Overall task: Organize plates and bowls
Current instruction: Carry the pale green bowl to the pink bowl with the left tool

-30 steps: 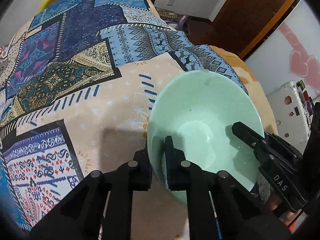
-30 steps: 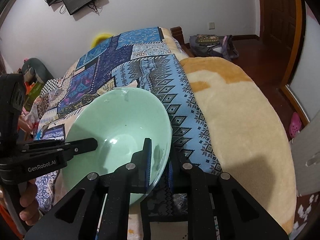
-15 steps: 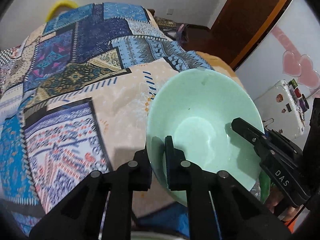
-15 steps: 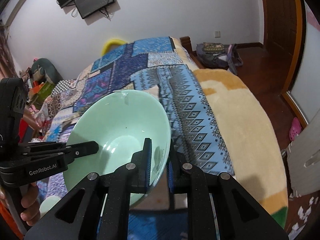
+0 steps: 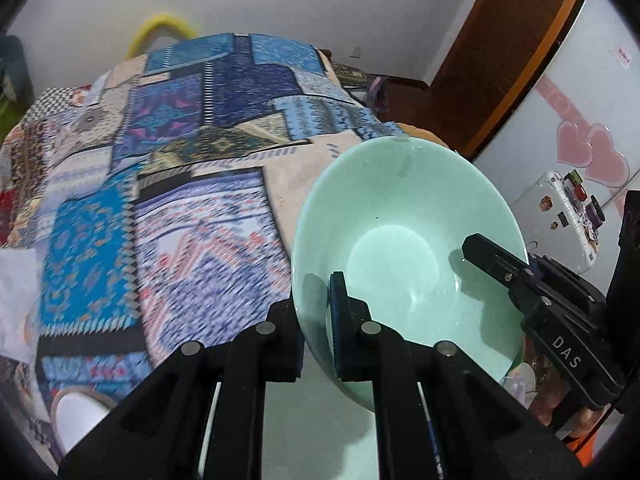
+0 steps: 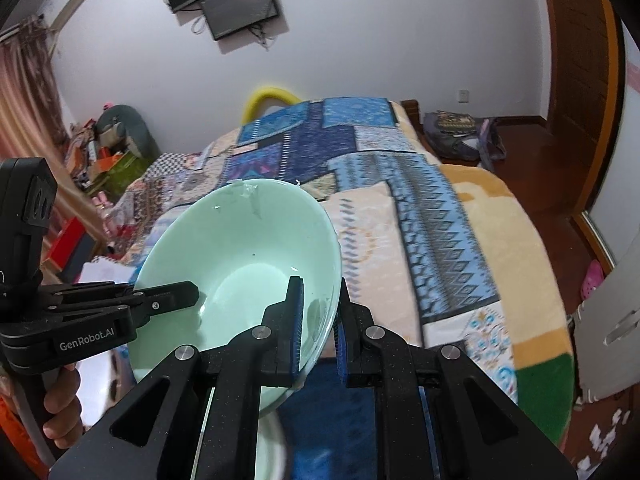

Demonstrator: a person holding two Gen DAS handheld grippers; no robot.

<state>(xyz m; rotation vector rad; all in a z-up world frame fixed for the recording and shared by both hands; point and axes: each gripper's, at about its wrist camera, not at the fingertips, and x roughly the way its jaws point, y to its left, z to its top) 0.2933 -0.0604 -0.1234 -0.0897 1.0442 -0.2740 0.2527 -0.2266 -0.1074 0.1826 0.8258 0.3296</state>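
A pale green bowl (image 5: 404,240) is held in the air above a patchwork bedspread, gripped on opposite rims by both grippers. My left gripper (image 5: 314,320) is shut on its near-left rim, one finger inside and one outside. My right gripper (image 6: 320,320) is shut on the other rim; in the left wrist view it reaches into the bowl from the right (image 5: 496,260). The bowl also shows in the right wrist view (image 6: 240,256), with the left gripper (image 6: 168,300) clamping its left rim. A pale dish (image 6: 268,452) shows below the bowl, blurred.
The blue patchwork bedspread (image 5: 180,184) covers a bed with a tan blanket (image 6: 516,240) on its right side. A white round dish (image 5: 76,412) sits at lower left. A wall screen (image 6: 236,4), clutter (image 6: 108,152) at left, a bag (image 6: 460,136) on the wooden floor.
Both grippers have lifted the bowl and drawn it back; the bed now looks lower and farther, and dishes below have come into view. The grip has not changed.
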